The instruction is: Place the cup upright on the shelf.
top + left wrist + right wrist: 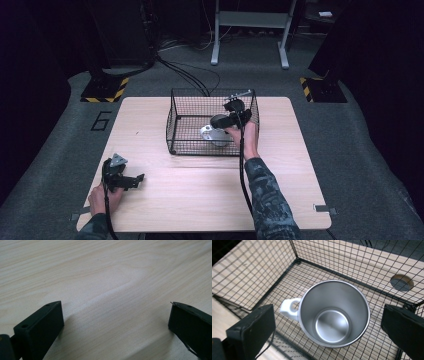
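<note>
A steel mug (334, 312) with a white handle (290, 308) stands upright inside a black wire basket (176, 117) at the middle back of the table. In the high view the mug (212, 135) sits near the basket's front right. My right gripper (328, 325) hangs just above it, open, jaws wide on either side of the rim and apart from it. The right gripper (231, 117) is inside the basket's top. My left gripper (131, 181) rests low at the table's front left, open, with bare wood between its jaws (116, 320).
The light wooden table (200, 195) has free room in front of and beside the basket. A round cable hole (402, 282) in the tabletop lies beyond the basket wall. Grey carpet, a metal stand (250, 30) and cables lie behind the table.
</note>
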`<move>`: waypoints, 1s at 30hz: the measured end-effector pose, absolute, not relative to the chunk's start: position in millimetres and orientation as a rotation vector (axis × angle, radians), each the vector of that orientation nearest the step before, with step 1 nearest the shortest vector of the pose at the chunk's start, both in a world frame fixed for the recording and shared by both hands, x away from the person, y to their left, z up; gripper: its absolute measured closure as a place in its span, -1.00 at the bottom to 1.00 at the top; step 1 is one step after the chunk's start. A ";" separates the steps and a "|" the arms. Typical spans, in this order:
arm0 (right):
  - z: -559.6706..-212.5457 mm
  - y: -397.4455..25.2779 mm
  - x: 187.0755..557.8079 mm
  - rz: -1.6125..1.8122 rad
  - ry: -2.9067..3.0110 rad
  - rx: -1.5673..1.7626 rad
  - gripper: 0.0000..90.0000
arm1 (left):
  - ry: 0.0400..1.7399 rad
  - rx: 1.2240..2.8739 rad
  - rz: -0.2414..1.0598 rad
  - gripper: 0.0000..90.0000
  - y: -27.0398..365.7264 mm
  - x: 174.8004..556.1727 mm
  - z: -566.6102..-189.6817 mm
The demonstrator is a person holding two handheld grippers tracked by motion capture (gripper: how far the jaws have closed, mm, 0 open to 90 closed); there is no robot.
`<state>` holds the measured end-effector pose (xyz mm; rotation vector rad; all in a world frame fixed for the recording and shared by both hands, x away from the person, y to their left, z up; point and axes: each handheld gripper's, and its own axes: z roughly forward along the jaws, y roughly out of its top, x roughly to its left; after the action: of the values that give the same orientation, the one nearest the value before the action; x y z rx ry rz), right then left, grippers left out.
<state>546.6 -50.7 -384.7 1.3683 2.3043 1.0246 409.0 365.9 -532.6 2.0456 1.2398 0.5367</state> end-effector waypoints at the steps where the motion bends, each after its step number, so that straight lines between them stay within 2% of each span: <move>1: -382.5 -51.4 542.9 1.034 2.304 1.359 -1.00 | 1.241 2.045 0.536 -1.00 365.8 408.9 -532.6; 17: -347.7 -73.0 468.5 1.131 2.319 1.161 -1.00 | 1.241 2.044 0.536 -1.00 365.8 408.9 -532.6; 30: -348.4 -106.6 418.6 1.111 2.293 1.130 -1.00 | 1.234 2.053 0.542 -1.00 366.4 409.3 -532.3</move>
<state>418.6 -106.6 -348.4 1.1296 2.2927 1.1109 409.3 366.4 -532.3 2.0525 1.2340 0.5420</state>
